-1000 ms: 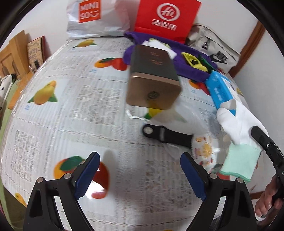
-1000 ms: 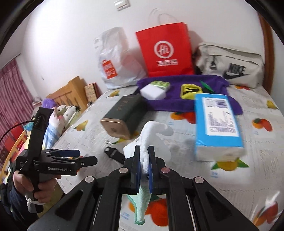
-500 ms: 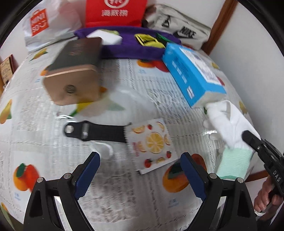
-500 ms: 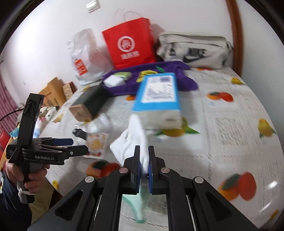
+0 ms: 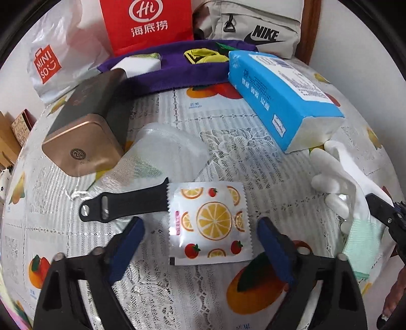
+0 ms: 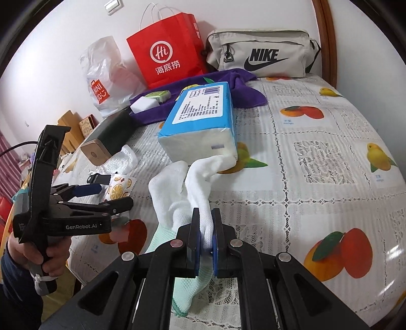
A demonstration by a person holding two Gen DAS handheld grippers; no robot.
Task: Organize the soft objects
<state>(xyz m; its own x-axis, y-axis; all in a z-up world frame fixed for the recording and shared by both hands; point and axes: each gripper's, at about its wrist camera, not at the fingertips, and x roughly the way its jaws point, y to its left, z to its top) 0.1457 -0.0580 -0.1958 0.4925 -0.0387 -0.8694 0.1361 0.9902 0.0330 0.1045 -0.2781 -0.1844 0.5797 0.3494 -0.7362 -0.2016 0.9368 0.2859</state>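
My right gripper (image 6: 206,236) is shut on a white glove (image 6: 182,187) with a mint-green cuff, whose fingers rest on the table beside the blue tissue pack (image 6: 200,119). The glove also shows in the left wrist view (image 5: 345,182) at the right. My left gripper (image 5: 200,243) is open and straddles a fruit-printed wet-wipe packet (image 5: 209,223) lying on the table. The left gripper also shows in the right wrist view (image 6: 101,195). A purple cloth (image 5: 177,68) lies at the back with small items on it.
A black strap (image 5: 124,203) and a clear plastic bag (image 5: 165,152) lie next to the packet. A dark box with a gold end (image 5: 83,132) is at the left. A red paper bag (image 5: 147,22), a Miniso bag (image 5: 50,61) and a Nike pouch (image 5: 253,28) stand at the back.
My left gripper has swung right and down to straddle the fruit-printed packet. My right gripper has carried the glove down beside the tissue pack, its fingers now on the table.
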